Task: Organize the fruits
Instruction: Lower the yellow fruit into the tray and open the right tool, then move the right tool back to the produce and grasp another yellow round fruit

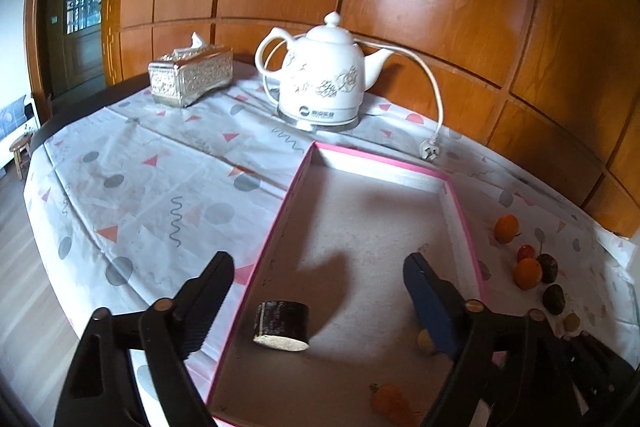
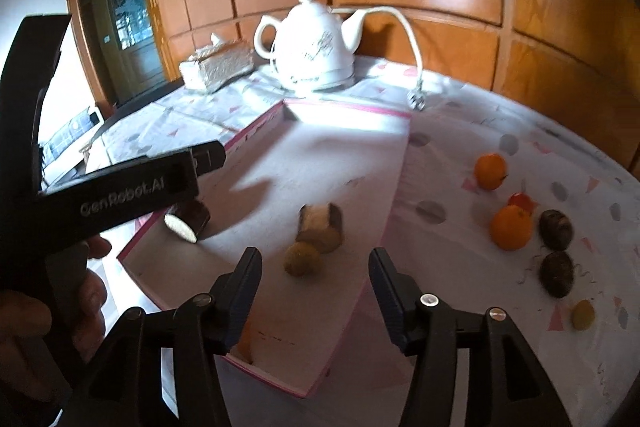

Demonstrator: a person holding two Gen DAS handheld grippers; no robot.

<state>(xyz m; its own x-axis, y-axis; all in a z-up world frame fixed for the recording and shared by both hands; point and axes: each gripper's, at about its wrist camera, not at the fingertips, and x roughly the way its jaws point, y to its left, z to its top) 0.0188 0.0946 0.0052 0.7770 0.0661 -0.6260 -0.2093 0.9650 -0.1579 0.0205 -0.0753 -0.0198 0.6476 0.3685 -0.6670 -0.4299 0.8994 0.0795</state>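
- Left gripper [image 1: 316,287]: jaws wide apart, empty, hovering over the near-left part of the pink-rimmed box [image 1: 280,211]. Dark-skinned cane chunk [image 1: 282,325] lies on the box floor just below it, clear of both pads.
- Right gripper [image 2: 314,277]: jaws part open, nothing between them, over the near side of the box. Small yellowish fruit [image 2: 303,258] and a pale cut chunk [image 2: 320,233] sit on the box floor just ahead of it; they look to be touching, but blur makes that unsure.
- An orange piece [image 1: 390,401] sits at the box's near end.
- Still outside on the cloth, right of the box: two oranges [image 2: 511,227], a small red fruit [image 2: 520,201], two dark fruits [image 2: 556,273], one small yellow fruit [image 2: 582,314].
- Judgement: both drops done; next is a pickup from the right cluster, right gripper closest.
- Do it well: take an outer piece first (far orange or near yellow), come straight down, centre the pads across the widest part, squeeze gently. Round fruit rolls.
- Far: kettle [image 1: 324,71], its loose plug [image 1: 430,151], tissue box [image 1: 191,75]. All well clear.
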